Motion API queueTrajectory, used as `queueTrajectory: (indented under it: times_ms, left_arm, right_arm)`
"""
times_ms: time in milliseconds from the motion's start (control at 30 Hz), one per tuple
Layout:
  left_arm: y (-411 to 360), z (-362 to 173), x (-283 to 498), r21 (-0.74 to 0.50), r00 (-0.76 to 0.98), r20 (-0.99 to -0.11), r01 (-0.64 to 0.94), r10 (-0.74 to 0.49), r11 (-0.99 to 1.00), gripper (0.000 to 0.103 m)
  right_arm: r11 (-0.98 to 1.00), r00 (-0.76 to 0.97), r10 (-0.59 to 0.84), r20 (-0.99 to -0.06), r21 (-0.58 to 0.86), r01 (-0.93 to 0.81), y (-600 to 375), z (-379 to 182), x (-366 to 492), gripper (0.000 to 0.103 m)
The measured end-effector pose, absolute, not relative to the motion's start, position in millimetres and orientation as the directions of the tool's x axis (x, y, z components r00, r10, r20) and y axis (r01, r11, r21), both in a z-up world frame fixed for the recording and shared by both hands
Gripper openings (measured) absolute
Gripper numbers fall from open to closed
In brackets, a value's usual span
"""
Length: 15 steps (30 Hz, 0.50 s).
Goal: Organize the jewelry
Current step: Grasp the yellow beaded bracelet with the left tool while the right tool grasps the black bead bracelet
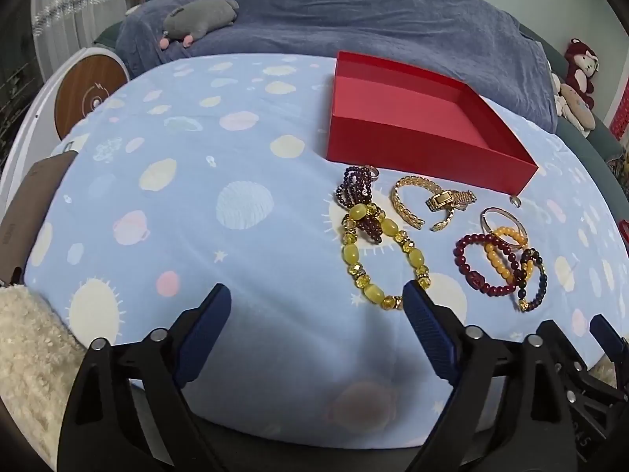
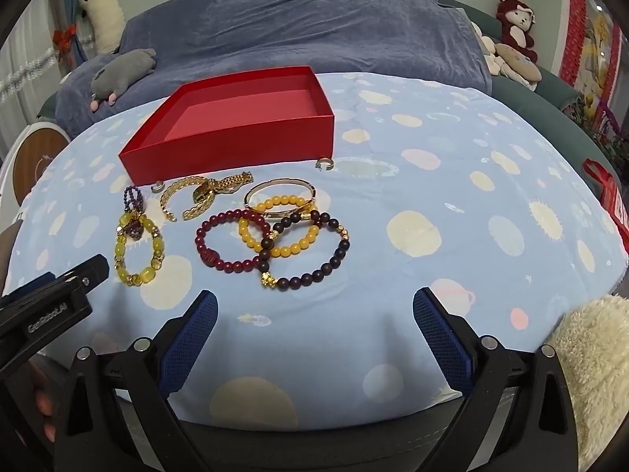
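The right claw hangs wide apart above the blue-clothed counter. Beyond it, beaded bracelets lie overlapping, near an open red box.

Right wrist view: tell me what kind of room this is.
Most likely a living room or bedroom at home: a sofa or bed under a blue throw, plush toys along its back, and a table under a planet-print cloth.
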State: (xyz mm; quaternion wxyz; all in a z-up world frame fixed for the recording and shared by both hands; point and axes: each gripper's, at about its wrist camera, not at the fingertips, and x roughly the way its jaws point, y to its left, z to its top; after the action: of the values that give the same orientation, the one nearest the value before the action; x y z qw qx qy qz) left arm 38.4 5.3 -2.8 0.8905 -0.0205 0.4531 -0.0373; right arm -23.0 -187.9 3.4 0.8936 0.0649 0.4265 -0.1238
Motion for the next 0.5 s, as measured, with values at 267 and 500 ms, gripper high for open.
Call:
queueTrajectory:
  times_ms: [267, 500]
  left_arm:
    - [-16, -19, 64, -0.060, 0.518, -0.850, 0.095, -0.100, 0.994, 0.060]
    - [-19, -18, 69, -0.106, 0.514, -0.844, 0.121, -0.154, 0.987, 0.010]
  right_arm:
    - [0.953, 0.597, -0.169, -0.784, 0.025, 0.302, -198, 3, -19, 0.096]
    - [0.957, 0.580, -0.125, -0.805, 0.055, 0.283, -201, -2, -10, 0.096]
